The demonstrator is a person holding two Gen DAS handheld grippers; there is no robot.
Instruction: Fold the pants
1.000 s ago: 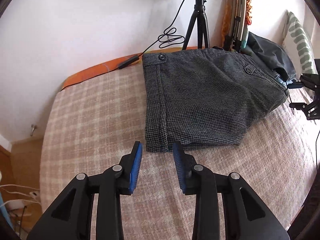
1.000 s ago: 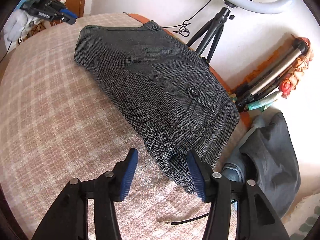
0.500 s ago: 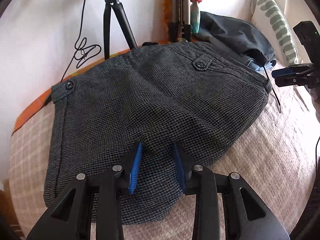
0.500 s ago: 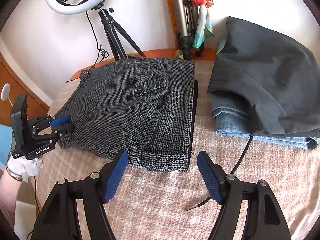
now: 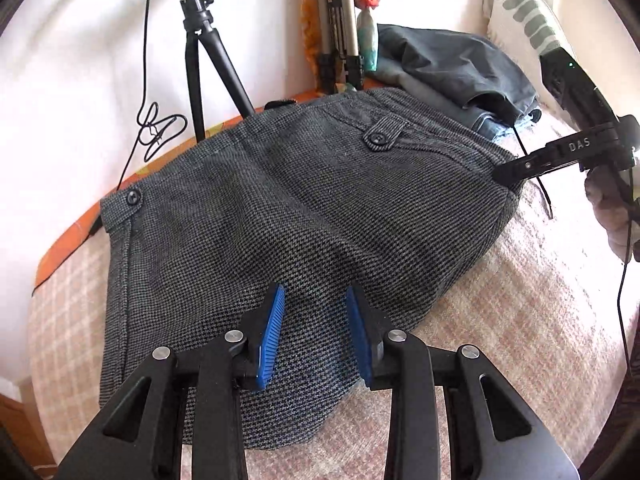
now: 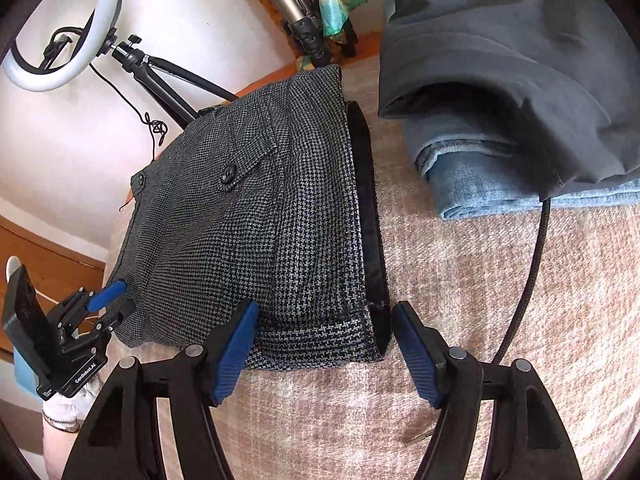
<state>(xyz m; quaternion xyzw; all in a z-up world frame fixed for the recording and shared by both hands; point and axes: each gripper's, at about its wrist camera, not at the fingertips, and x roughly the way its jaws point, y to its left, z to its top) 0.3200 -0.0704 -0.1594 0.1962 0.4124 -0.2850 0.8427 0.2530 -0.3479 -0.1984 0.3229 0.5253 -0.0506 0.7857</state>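
The grey houndstooth pants (image 5: 288, 216) lie folded into a compact bundle on the checked bed cover (image 5: 500, 340). They also show in the right wrist view (image 6: 260, 220). My left gripper (image 5: 315, 322) is open, its blue pads over the bundle's near edge, holding nothing. My right gripper (image 6: 326, 338) is open wide, its pads on either side of the bundle's hem end, not closed on it. The right gripper also shows at the bundle's right edge in the left wrist view (image 5: 520, 168), and the left gripper at its left edge in the right wrist view (image 6: 114, 300).
A stack of folded dark grey and blue denim pants (image 6: 500, 120) lies to the right of the bundle. A ring light on a tripod (image 5: 200, 60) and more tripod legs (image 5: 340, 40) stand at the wall. A black cable (image 6: 528, 280) runs across the cover. A striped pillow (image 5: 520, 8) lies far right.
Both grippers have moved in close to the folded bundle from opposite ends. The right gripper has swung round to the hem end. Both stay open.
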